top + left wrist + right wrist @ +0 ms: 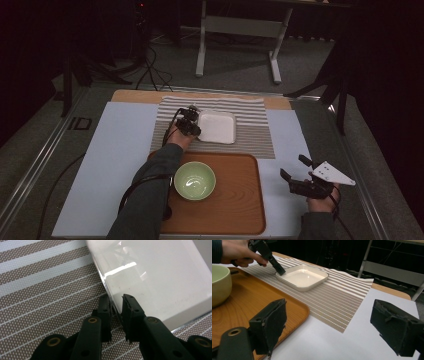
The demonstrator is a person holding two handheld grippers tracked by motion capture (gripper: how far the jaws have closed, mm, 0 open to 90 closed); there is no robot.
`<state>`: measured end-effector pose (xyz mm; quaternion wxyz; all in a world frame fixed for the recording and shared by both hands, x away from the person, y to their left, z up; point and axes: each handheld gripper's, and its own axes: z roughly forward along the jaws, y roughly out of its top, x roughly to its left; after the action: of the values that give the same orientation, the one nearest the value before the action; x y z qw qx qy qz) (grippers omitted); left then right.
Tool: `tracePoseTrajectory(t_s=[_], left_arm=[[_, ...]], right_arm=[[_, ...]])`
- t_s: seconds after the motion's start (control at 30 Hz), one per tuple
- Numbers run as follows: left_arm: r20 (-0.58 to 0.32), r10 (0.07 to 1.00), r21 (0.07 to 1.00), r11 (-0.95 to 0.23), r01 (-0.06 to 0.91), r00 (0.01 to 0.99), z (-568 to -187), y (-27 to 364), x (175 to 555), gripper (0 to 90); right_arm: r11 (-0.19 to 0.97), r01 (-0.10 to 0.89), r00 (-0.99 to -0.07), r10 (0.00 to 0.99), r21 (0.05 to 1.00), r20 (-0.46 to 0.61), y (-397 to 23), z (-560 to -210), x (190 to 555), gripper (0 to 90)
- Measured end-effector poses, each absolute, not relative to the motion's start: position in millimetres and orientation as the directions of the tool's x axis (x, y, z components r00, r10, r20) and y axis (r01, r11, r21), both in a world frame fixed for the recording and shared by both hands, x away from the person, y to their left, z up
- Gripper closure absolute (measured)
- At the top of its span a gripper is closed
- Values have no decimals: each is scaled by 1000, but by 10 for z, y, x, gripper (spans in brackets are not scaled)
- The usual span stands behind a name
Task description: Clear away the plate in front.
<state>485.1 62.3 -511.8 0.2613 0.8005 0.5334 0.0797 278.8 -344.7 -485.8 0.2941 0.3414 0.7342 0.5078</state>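
on the striped mat (250, 137), white dish (218, 127) rim is straddled by narrowed left gripper (116, 307), grip unconfirmed, lift to tray (235, 200) pending.

I am reaching my left arm forward across the table, sleeve stretched long, hand curled around the left gripper (191, 124) and tipping it forward and down. Its jaws are standing close together with a narrow gap between them, straddling a thin edge, one pad on each side. I am holding my right arm low at the near right, the right gripper (292, 168) pointing up and left, its jaws spread wide, gripping nothing.
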Motion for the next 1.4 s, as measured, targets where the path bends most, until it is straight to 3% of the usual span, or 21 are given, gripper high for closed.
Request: tracePoseTrajectory(t_s=[0.17, 0.4, 0.47, 0.73, 0.97, 1.4], left_arm=[[-166, 911, 505, -252, 826, 379, -5127, 730, 4884, 843], [-189, 907, 494, -244, 835, 377, -5133, 731, 4886, 789], [-184, 910, 496, -240, 834, 371, -5131, 740, 4887, 848], [-269, 903, 513, -162, 843, 336, -5062, 787, 4896, 889], [-234, 897, 555, -193, 809, 374, -4863, 705, 4862, 893], [-253, 853, 593, -236, 770, 456, -4588, 714, 4766, 893]], right_arm=[[253, 202, -595, 799, 946, -86, -3446, -4861, 2791, 130], [256, 204, -598, 797, 945, -87, -3431, -4862, 2792, 130], [256, 203, -598, 797, 945, -88, -3432, -4862, 2791, 130], [253, 203, -597, 798, 946, -86, -3440, -4862, 2792, 130], [254, 204, -597, 798, 946, -86, -3439, -4859, 2788, 130], [254, 203, -596, 798, 946, -86, -3442, -4859, 2787, 130]])
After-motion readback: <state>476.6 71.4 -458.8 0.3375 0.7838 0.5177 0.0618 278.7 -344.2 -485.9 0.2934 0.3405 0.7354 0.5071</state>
